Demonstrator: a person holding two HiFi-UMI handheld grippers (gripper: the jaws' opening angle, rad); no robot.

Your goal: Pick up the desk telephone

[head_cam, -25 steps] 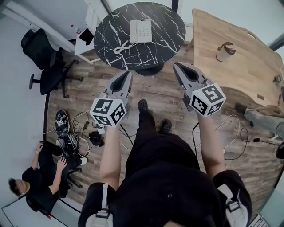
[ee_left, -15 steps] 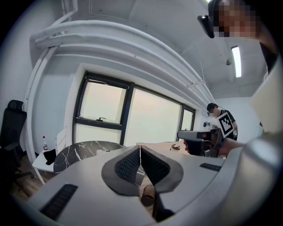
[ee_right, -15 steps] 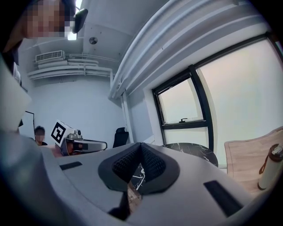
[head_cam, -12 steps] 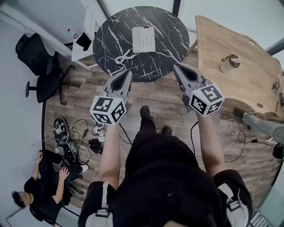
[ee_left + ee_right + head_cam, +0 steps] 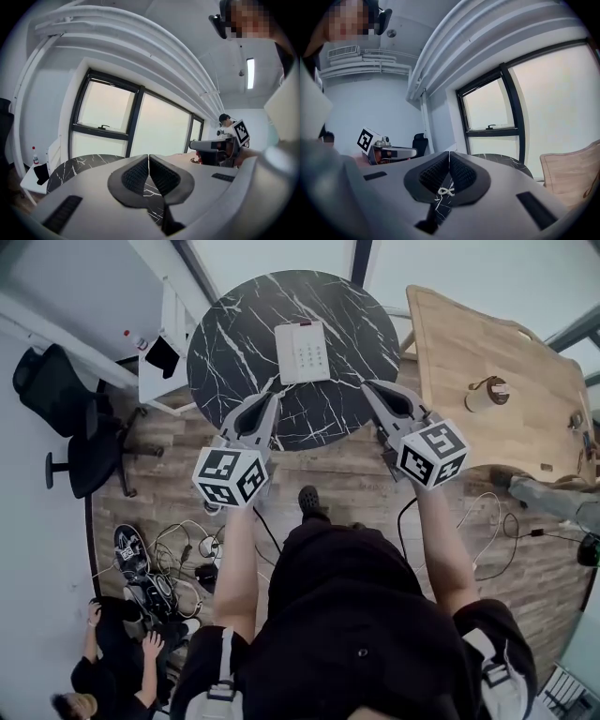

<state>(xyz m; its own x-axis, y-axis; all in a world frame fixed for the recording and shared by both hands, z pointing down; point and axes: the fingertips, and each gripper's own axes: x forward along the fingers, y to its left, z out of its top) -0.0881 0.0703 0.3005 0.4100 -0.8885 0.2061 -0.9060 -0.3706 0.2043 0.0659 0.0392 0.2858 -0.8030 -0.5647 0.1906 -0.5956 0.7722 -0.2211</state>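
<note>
The white desk telephone [image 5: 302,351] lies on the round black marble table [image 5: 230,343], its coiled cord [image 5: 255,390] trailing toward the near left edge. Both grippers point level at the table, tips over its near rim, a short way from the phone. My left gripper [image 5: 272,397] is shut and empty; its pads meet in the left gripper view [image 5: 148,157], with the table [image 5: 79,164] behind them. My right gripper [image 5: 367,386] is also shut and empty [image 5: 449,153]; a bit of the cord [image 5: 444,191] shows below its closed pads. The phone's body is hidden in both gripper views.
A wooden desk [image 5: 487,343] with a small roll [image 5: 487,393] stands right of the table. A white side unit [image 5: 159,343] and a black office chair [image 5: 66,427] are at the left. Cables [image 5: 164,554] litter the floor, and a seated person [image 5: 112,671] is at bottom left.
The person has walked toward the round table. Both shut grippers have moved forward from over the floor to the table's near edge, closer to the phone.
</note>
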